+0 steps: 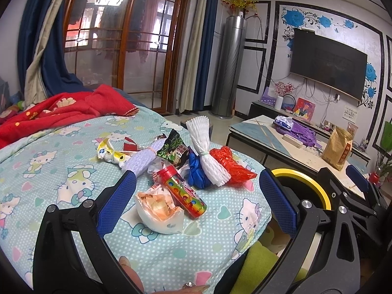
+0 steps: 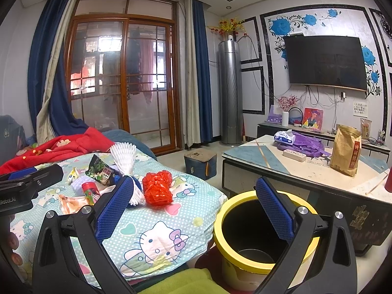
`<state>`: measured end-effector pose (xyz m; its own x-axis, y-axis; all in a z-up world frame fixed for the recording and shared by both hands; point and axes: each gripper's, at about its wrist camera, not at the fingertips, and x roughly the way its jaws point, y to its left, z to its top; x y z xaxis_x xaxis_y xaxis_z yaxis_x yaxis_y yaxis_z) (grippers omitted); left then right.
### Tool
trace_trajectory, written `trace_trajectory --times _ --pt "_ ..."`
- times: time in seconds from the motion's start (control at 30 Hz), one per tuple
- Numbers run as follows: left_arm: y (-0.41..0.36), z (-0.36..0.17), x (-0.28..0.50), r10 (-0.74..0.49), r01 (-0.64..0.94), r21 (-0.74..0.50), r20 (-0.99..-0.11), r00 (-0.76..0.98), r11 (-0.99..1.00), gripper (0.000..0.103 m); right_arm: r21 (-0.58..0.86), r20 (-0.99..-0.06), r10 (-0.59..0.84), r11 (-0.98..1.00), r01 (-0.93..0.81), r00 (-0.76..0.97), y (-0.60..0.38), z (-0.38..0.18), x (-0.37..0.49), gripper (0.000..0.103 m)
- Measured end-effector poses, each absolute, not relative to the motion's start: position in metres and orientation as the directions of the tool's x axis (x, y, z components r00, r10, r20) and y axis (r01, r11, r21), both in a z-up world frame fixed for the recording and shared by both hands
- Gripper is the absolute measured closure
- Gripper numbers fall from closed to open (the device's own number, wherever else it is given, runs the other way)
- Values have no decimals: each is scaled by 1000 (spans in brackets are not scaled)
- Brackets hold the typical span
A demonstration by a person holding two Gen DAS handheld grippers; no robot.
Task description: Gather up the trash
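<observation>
A pile of trash lies on the Hello Kitty bedspread [image 1: 61,196]: a crumpled white and orange wrapper [image 1: 160,209], a red-capped candy tube [image 1: 185,192], a white foam net [image 1: 208,154], a red plastic bag [image 1: 231,163], a blue glove [image 1: 196,171], a green snack packet [image 1: 172,150] and a lilac foam net [image 1: 143,159]. My left gripper [image 1: 198,201] is open and empty, hovering just above the wrapper and tube. My right gripper [image 2: 196,208] is open and empty, above the bed corner and the yellow-rimmed bin [image 2: 264,237]. The red bag [image 2: 157,191] lies just beyond its left finger.
The bin [image 1: 311,186] stands on the floor between the bed and a low coffee table [image 2: 318,171] holding a brown paper bag [image 2: 345,150] and purple cloth. A red blanket [image 1: 61,112] lies at the bed's far side. A small blue box [image 2: 199,163] sits on the floor.
</observation>
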<state>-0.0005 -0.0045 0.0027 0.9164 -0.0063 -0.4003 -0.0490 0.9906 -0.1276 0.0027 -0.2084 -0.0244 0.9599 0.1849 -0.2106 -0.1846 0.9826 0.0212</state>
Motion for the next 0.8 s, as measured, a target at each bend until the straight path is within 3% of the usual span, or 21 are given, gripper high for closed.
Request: trace_trajectory --times 0.4,0.8 --pt "23 -3 5 29 -107 -162 -422 906 981 11 10 -240 295 953 -302 925 -182 -28 7 6" --pt "83 -8 17 68 -184 -212 -457 887 960 11 -6 -368 487 851 -525 792 -125 -28 22 6"
